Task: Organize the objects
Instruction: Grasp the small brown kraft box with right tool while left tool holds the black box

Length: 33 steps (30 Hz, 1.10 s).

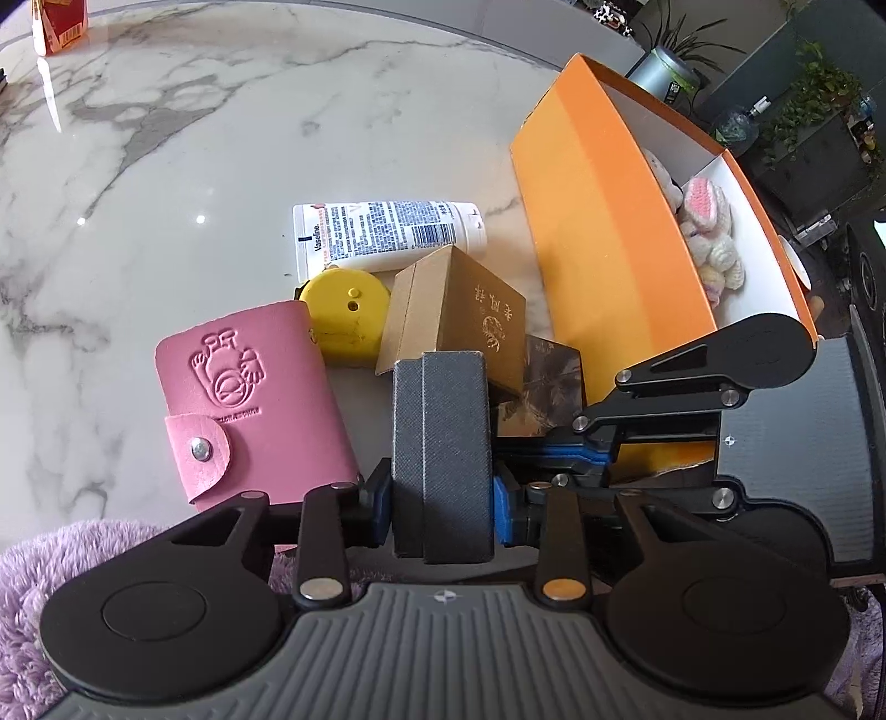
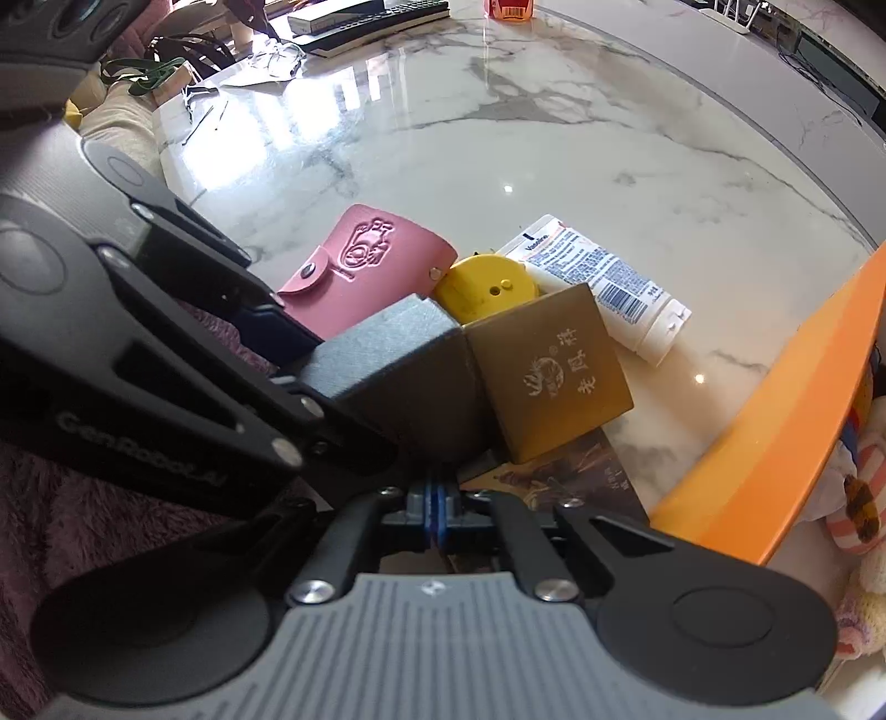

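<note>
A dark grey box (image 1: 443, 443) stands upright between my left gripper's (image 1: 443, 501) blue pads, which press on both its sides. Around it lie a pink snap card holder (image 1: 255, 399), a yellow round case (image 1: 343, 315), a white Vaseline tube (image 1: 387, 232) and a gold-brown box (image 1: 470, 315). Under the gold box lies a dark patterned flat packet (image 1: 548, 382). My right gripper (image 2: 434, 515) is shut just above that packet (image 2: 570, 482), beside the grey box (image 2: 398, 371); nothing shows between its pads. It also appears in the left wrist view, low against the orange box.
An orange box (image 1: 598, 221) with a white inside stands at the right and holds knitted toys (image 1: 714, 232). Purple fluffy fabric (image 1: 55, 581) covers the near edge of the marble table (image 1: 221, 138). A red carton (image 1: 58, 25) sits far back; a keyboard (image 2: 376, 16) lies at the far left.
</note>
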### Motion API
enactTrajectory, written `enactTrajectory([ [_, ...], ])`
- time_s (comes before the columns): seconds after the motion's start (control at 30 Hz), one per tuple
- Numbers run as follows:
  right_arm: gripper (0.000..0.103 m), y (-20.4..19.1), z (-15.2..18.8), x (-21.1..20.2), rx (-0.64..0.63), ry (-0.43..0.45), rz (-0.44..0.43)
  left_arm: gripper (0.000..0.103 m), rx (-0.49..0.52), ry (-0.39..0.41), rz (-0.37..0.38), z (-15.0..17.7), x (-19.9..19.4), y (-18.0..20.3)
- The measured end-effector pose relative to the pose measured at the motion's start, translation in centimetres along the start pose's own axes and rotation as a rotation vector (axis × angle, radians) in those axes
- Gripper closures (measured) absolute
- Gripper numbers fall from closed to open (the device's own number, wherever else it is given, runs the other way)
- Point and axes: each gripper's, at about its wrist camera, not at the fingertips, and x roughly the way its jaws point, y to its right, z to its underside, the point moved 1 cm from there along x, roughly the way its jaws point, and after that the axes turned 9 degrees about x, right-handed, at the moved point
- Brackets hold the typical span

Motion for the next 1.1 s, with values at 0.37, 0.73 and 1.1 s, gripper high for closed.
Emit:
enactTrajectory([
  [0.37, 0.053, 0.7, -2.1, -3.7, -0.094, 0.076, 0.057, 0.064, 0.013, 0.108, -0.050, -0.6, -4.9, -0.9],
  [0.73, 0.027, 3.0, -6.2, -0.5, -0.218, -0.010, 0.053, 0.064, -0.017, 0.148, -0.054, -2.1, -5.2, -2.8],
  [1.1, 0.041, 3.4, -6.5, 0.5, -0.115, -0.014, -0.014, 0.064, -0.015, 0.156, -0.066, -2.5, -5.9, -3.1],
])
